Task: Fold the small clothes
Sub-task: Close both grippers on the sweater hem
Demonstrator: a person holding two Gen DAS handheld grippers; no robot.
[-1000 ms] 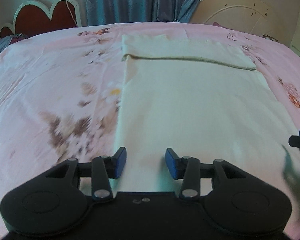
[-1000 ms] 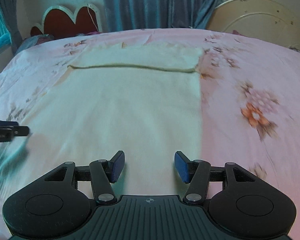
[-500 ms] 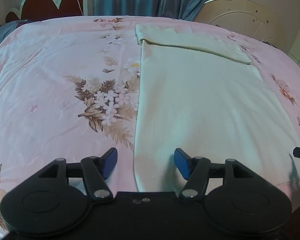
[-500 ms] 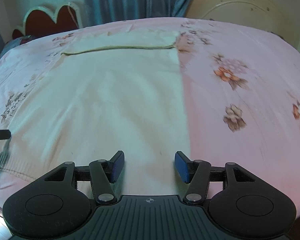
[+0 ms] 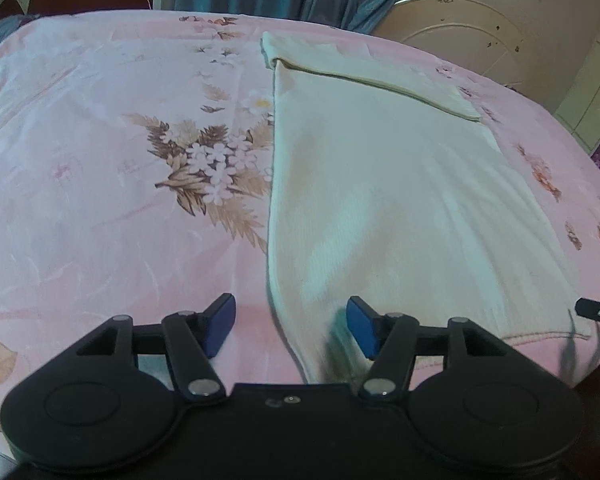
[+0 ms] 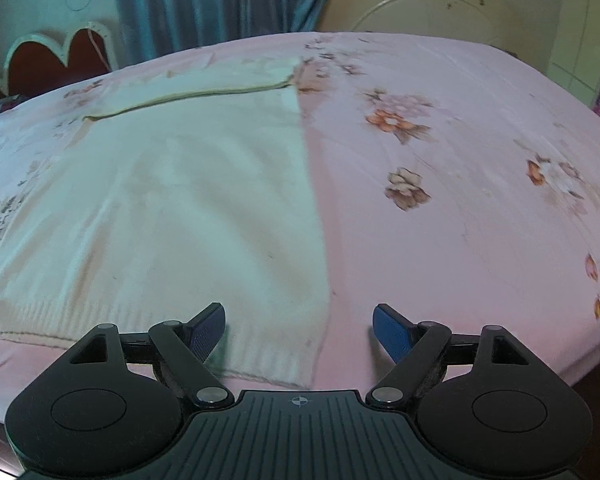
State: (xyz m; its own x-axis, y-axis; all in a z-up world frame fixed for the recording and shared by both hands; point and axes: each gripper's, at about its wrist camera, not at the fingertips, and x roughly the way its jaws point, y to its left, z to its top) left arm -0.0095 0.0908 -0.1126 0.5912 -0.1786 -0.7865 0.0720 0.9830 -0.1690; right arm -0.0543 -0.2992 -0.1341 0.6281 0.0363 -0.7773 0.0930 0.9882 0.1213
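Pink floral bedsheet (image 5: pixel 100 160) spans the bed, blue curtain (image 6: pixel 220 4) behind; cream knitted garment (image 5: pixel 380 200) lies flat mid-bed, far end folded over. Left gripper (image 5: pixel 288 326) and right gripper (image 6: pixel 299 332), jaws apart and just widening, straddle its near corners, gripping nothing.

One cream garment (image 5: pixel 384 200) lies flat on one bed (image 5: pixel 80 152), which is covered by a single pink floral sheet; the garment has one folded band across its far end. Two grippers are in view: the left gripper (image 5: pixel 291 328) and the right gripper (image 6: pixel 299 334), each with two blue-padded fingers (image 5: pixel 220 322), four in all. Past the far side of the bed hangs one blue curtain (image 6: pixel 220 4), with one red scalloped headboard (image 6: pixel 56 60) at far left and one cream rounded board (image 6: pixel 420 4) at far right.
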